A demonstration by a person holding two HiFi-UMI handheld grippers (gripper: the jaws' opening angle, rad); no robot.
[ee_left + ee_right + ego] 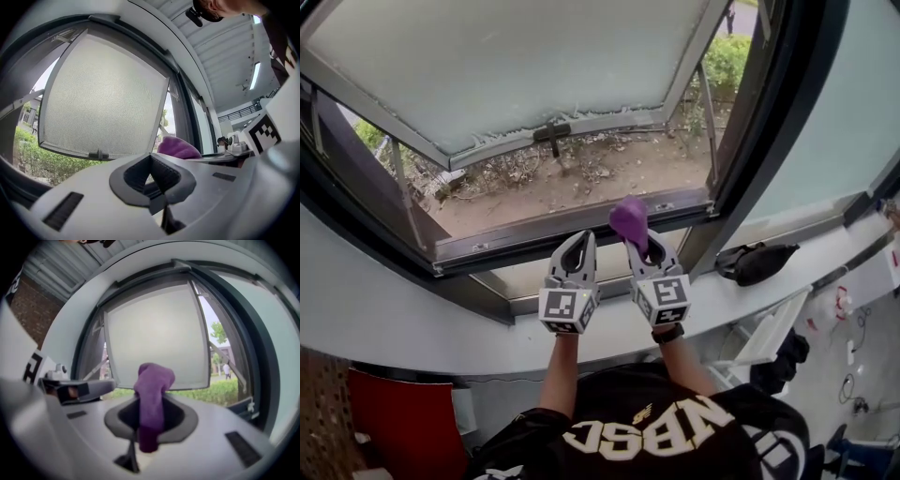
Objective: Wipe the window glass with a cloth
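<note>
The frosted window pane (502, 61) swings outward above the sill and fills the left gripper view (101, 98) and the right gripper view (157, 336). A purple cloth (630, 220) is pinched in my right gripper (643, 246), bunching up past the jaws (151, 394). The cloth also shows in the left gripper view (177, 148). My left gripper (576, 251) is beside the right one, shut with nothing in it (152, 176). Both point at the lower window frame (572, 232), below the glass.
A dark handle latch (551, 132) sits on the pane's lower edge. A black object (761, 262) lies on the white sill (422, 323) to the right. Metal stays (405, 192) flank the opening. Outside lie dirt and shrubs (727, 61).
</note>
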